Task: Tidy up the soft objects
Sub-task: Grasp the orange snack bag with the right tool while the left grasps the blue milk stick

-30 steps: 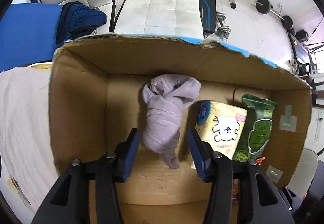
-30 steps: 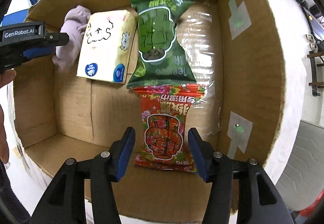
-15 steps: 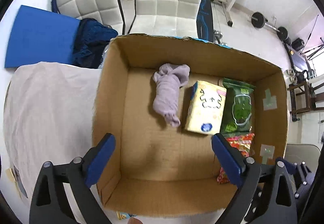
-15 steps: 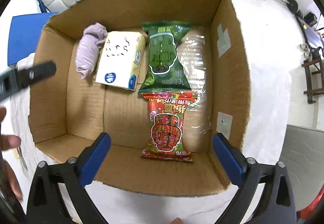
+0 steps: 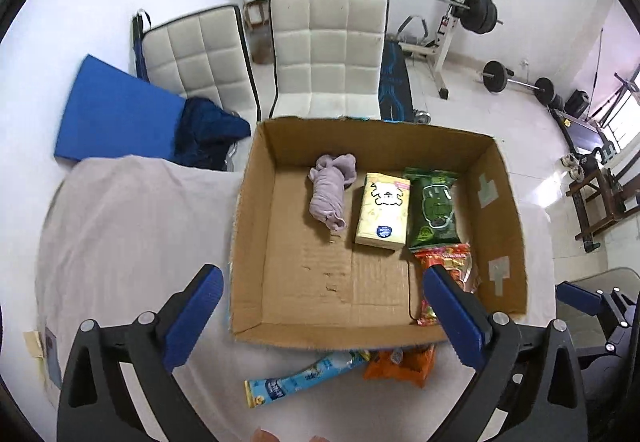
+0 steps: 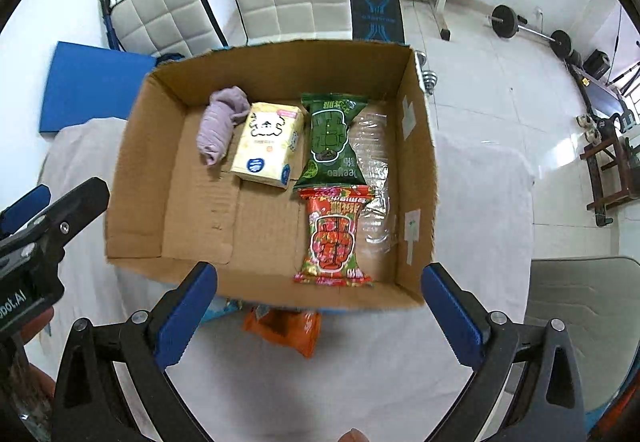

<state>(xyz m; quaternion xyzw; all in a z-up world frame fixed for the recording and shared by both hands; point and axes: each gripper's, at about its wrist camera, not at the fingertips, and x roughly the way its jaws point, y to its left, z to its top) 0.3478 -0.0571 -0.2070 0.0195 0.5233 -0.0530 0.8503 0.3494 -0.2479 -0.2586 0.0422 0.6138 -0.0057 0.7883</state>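
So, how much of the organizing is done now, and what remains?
Done: the lilac cloth, tissue pack, green packet and red packet lie in the cardboard box. In hand: nothing; the left tool and right tool are open. Left: the orange packet and blue packet lie outside the box.

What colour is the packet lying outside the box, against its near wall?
Orange packet, clearest in the right wrist view, outside the box.
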